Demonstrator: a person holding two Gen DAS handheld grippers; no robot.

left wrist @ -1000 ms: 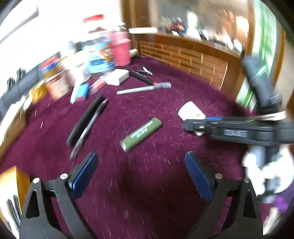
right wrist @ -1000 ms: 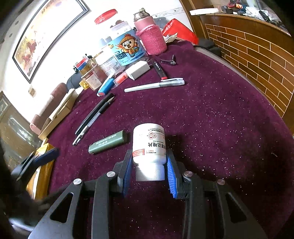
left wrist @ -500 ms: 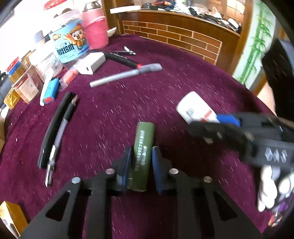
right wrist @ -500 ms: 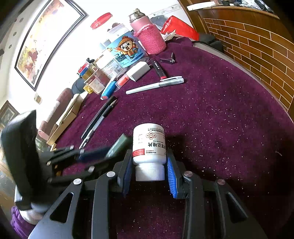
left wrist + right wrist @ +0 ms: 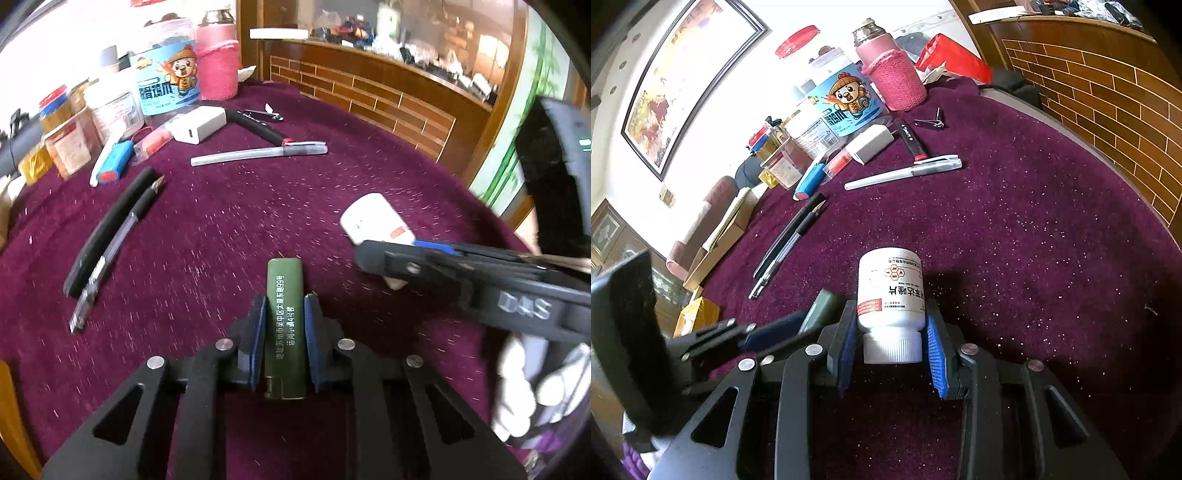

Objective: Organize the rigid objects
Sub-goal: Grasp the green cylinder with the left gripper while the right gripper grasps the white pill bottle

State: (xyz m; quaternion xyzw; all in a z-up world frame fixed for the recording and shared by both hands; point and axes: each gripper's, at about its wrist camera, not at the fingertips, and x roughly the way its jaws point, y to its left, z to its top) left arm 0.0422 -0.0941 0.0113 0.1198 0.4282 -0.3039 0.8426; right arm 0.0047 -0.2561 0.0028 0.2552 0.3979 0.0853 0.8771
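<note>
My left gripper is shut on a flat green lighter with white print, its far end pointing away over the purple cloth. My right gripper is shut on a white pill bottle, gripped near its ribbed cap, label facing up. In the left wrist view the right gripper comes in from the right with the bottle sticking out ahead of it. In the right wrist view the left gripper shows at the left with the lighter between its pads.
On the cloth lie two black pens, a grey pen, a red-tipped marker, nail clippers, a white charger and a blue tube. Jars, a cartoon tub and a pink-sleeved flask stand behind. A brick-pattern wooden wall borders the right.
My left gripper was open above the lighter; it came down and closed on it. The right gripper has kept still with the bottle.
</note>
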